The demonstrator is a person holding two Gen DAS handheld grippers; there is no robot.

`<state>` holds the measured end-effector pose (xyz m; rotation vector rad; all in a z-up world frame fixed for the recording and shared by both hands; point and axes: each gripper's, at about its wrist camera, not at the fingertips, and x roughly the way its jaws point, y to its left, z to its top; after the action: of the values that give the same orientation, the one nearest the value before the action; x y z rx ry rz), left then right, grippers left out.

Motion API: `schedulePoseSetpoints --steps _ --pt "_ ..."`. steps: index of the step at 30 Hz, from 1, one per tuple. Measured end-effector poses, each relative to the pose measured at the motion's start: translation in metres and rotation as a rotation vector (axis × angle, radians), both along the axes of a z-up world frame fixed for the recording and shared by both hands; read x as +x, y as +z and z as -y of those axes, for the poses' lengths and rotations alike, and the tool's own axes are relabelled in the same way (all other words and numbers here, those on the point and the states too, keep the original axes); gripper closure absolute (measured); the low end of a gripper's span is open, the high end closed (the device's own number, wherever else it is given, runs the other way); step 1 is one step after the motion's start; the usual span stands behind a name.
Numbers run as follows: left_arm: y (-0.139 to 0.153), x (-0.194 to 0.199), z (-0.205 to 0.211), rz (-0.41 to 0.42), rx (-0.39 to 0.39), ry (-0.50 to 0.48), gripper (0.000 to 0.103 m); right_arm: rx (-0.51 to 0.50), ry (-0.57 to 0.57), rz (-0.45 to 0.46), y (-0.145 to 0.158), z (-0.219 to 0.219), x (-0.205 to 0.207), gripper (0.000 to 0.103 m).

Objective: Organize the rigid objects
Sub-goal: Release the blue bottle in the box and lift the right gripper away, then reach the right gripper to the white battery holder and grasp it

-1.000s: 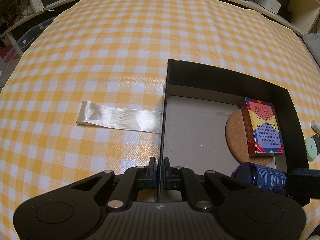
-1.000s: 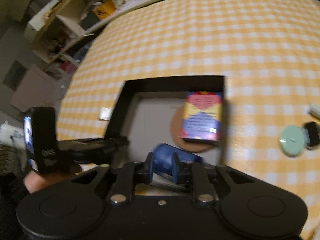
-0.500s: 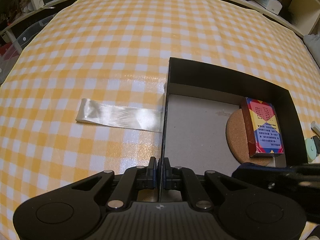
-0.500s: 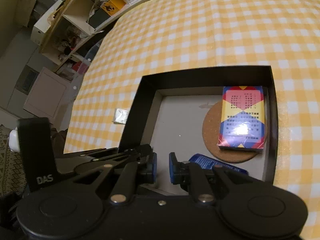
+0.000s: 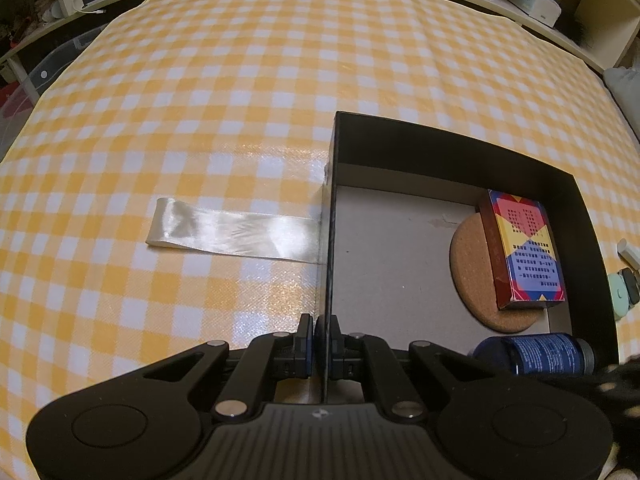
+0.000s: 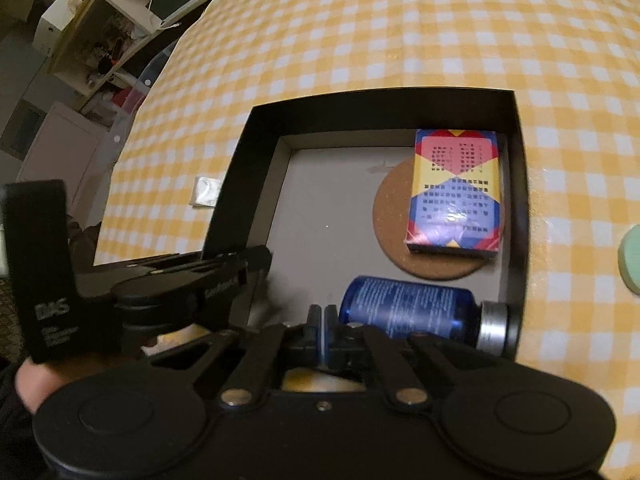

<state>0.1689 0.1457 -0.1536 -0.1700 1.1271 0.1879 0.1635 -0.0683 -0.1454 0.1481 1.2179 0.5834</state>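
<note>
Your left tongs [image 5: 320,350] are pinched on the black box's [image 5: 329,200] near wall, steadying it on the desk [image 5: 240,80]. Right tongs [image 6: 322,334] have just closed, empty; the blue bottle [image 6: 404,310] lies inside beside the card box [image 6: 456,188] on its cork coaster [image 6: 390,216].

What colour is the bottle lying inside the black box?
Dark blue glass bottle with a silver cap, clearest in the right wrist view.
</note>
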Motion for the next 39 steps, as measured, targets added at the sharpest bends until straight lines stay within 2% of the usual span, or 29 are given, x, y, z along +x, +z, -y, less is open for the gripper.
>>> schedulePoseSetpoints --steps 2,9,15,18,20,24,26,31,39 --pt "0.0 0.0 0.0 0.0 0.0 0.0 0.097 0.009 -0.005 0.007 0.008 0.008 -0.001 0.093" --pt "0.001 0.0 0.0 0.0 0.0 0.001 0.097 0.015 -0.065 0.027 0.026 0.043 -0.001 0.092" --pt "0.0 -0.001 0.0 0.0 0.001 0.001 0.097 -0.008 -0.101 0.074 0.039 0.063 -0.011 0.076" --pt "0.001 0.0 0.0 0.0 0.002 0.0 0.097 -0.004 -0.111 0.101 0.047 0.071 -0.018 0.066" --pt "0.001 0.0 0.0 0.0 0.001 0.0 0.097 -0.008 -0.119 0.13 0.054 0.077 -0.022 0.054" --pt "0.001 0.0 0.001 0.004 0.003 0.003 0.098 -0.015 -0.147 0.183 0.067 0.088 -0.028 0.039" --pt "0.003 0.0 0.001 0.008 0.007 0.003 0.098 -0.007 -0.164 0.202 0.072 0.093 -0.032 0.024" --pt "0.007 -0.002 0.002 0.017 0.016 0.003 0.098 -0.015 -0.211 0.287 0.084 0.11 -0.035 0.003" --pt "0.019 -0.005 0.008 0.033 0.036 -0.001 0.1 0.0 -0.343 0.361 0.091 0.144 -0.022 0.0"
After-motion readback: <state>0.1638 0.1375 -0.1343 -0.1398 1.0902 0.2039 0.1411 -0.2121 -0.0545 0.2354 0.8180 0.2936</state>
